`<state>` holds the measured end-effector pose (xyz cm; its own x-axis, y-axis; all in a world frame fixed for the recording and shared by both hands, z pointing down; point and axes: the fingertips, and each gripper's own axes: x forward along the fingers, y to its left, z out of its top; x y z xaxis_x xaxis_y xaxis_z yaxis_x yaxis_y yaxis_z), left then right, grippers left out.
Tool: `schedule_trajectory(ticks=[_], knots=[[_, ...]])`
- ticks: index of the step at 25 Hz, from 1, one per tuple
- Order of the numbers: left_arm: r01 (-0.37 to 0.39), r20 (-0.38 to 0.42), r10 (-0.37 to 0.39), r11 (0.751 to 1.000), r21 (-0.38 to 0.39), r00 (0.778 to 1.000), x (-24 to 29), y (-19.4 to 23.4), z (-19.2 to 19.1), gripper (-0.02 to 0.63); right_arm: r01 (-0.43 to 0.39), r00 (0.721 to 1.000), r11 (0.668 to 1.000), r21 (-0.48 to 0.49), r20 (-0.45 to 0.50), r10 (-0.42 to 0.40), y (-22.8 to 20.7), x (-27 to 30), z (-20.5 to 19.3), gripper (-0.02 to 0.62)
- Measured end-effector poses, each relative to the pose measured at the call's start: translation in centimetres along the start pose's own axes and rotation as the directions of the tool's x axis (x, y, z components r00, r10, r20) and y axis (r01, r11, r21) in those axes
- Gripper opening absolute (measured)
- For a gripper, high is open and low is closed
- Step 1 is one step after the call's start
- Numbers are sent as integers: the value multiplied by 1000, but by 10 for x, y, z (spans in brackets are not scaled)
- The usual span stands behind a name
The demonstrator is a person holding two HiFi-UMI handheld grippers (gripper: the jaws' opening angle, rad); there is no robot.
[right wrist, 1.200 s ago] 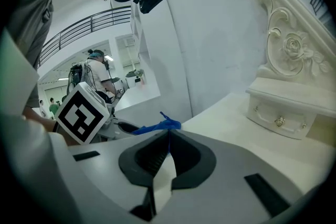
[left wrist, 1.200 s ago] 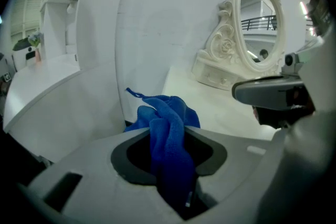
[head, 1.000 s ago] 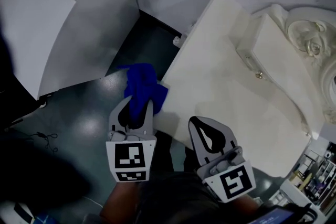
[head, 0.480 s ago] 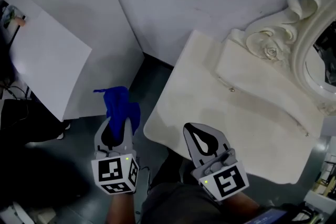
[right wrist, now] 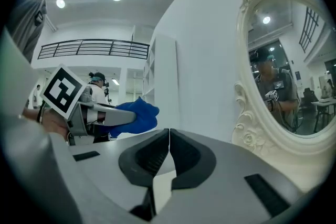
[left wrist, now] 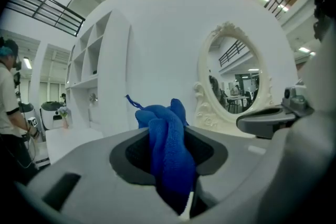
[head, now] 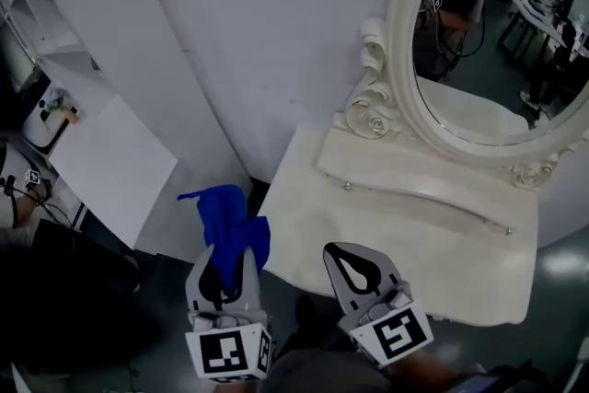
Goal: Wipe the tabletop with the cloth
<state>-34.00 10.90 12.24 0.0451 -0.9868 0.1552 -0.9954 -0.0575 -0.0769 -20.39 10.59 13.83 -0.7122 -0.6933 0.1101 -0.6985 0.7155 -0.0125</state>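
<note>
A crumpled blue cloth (head: 225, 225) sticks up from between the jaws of my left gripper (head: 227, 258), which hangs off the left edge of the white dressing-table top (head: 405, 239), over the floor. Its jaws are opening slightly, with the cloth (left wrist: 168, 155) still pinched between the pads. My right gripper (head: 354, 258) is shut and empty, its tips over the table's near edge; its own view shows the jaws of the right gripper (right wrist: 169, 136) touching. The cloth (right wrist: 134, 115) appears there to the left.
An ornate oval mirror (head: 488, 41) stands at the back of the table against a white wall. A white board (head: 110, 161) leans at the left beside a shelf unit (left wrist: 92, 81). A person (left wrist: 8, 97) stands far left. Dark floor lies below the left gripper.
The head view has swung upward, bringing the mirror and wall into sight. Both grippers keep nearly the same places, the left one still holding the cloth beside the table's left edge.
</note>
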Motion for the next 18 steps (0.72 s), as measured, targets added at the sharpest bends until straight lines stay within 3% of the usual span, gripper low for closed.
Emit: schedule_trajectory(ticks=[7, 10, 13, 18], knots=[[49, 132, -53, 998, 33, 990, -55, -92, 8, 156, 80, 997, 996, -45, 19, -79, -7, -86, 0, 15], [56, 124, -62, 997, 48, 990, -63, -112, 0, 155, 112, 992, 991, -72, 62, -107, -9, -104, 2, 15], [79, 91, -84, 995, 62, 992, -75, -127, -13, 155, 133, 991, 989, -57, 27, -132, -4, -124, -15, 15], [90, 106, -99, 992, 83, 989, -82, -137, -12, 153, 160, 987, 985, -56, 31, -159, -6, -137, -18, 15]])
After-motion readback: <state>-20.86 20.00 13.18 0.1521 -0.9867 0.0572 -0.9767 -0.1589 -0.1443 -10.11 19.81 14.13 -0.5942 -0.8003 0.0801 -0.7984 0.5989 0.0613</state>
